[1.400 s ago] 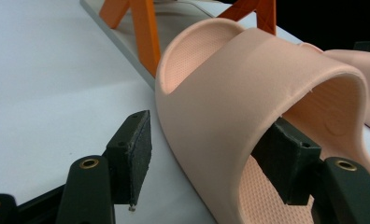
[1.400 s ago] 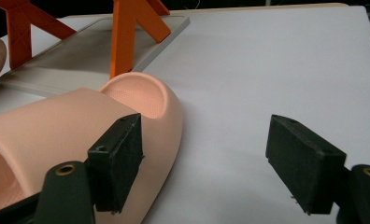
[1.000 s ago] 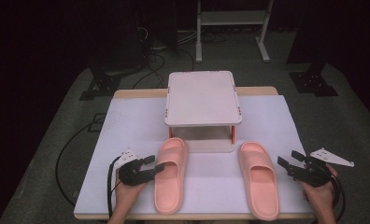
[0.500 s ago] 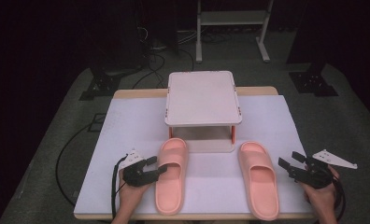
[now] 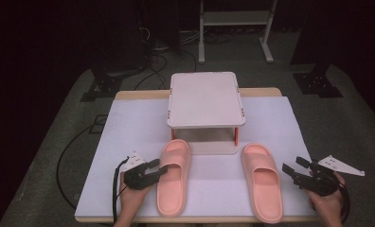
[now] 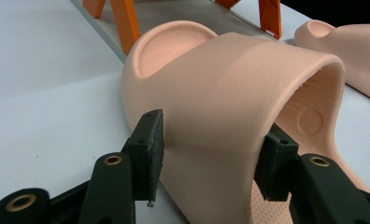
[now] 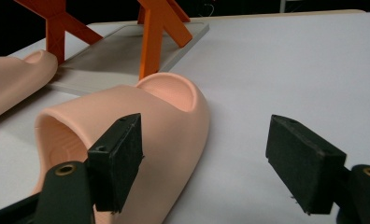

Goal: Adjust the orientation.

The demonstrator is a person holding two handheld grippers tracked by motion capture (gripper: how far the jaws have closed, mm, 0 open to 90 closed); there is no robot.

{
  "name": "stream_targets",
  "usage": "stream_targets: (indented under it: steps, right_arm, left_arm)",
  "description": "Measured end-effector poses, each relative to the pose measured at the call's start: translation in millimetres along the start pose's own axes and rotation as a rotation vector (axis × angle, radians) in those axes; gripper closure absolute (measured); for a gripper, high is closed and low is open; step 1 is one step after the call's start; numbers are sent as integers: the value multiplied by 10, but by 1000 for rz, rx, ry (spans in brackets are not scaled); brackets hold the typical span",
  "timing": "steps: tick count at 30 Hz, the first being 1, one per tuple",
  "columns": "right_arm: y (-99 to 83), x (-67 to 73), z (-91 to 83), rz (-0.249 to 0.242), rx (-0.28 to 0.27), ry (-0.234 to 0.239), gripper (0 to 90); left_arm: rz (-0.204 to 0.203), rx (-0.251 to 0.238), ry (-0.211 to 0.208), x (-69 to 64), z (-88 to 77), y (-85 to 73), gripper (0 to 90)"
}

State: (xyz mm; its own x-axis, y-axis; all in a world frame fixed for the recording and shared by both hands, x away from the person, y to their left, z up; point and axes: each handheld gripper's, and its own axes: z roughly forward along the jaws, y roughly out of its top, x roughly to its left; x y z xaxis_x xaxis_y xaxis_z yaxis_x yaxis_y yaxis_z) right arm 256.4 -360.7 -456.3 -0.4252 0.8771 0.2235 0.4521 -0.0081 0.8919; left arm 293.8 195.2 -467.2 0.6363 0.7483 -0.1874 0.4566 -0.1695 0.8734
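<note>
Two pink slides lie toes-away on the white counter (image 5: 129, 127) in the high view, before a small stand (image 5: 205, 99); the left tool (image 5: 158, 169) meets the left slide (image 5: 174, 182) from its outer side, while the right tool (image 5: 293, 169) sits apart from the right slide (image 5: 262, 187). In the left gripper view, jaws have just been closing across the slide's strap (image 6: 239, 93); whether the pads press is unclear. In the right gripper view, the right tool gapes, released; its slide (image 7: 160, 116) lies left, behind one pad.
</note>
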Motion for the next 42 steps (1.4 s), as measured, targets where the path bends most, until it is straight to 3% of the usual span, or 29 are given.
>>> stream_targets:
  steps: [13, 23, 42]
  right_arm:
    - [15, 80, 8, -21, -8, 18, 268]
    - [1, 134, -28, -27, -8, 27, 268]
    - [-58, 360, 11, -89, 24, 73, 268]
  left_arm:
    - [10, -10, 26, -10, -36, 4, 565]
    - [-13, -41, 42, 23, -97, 14, 637]
    - [-14, -76, 21, 17, -180, 38, 701]
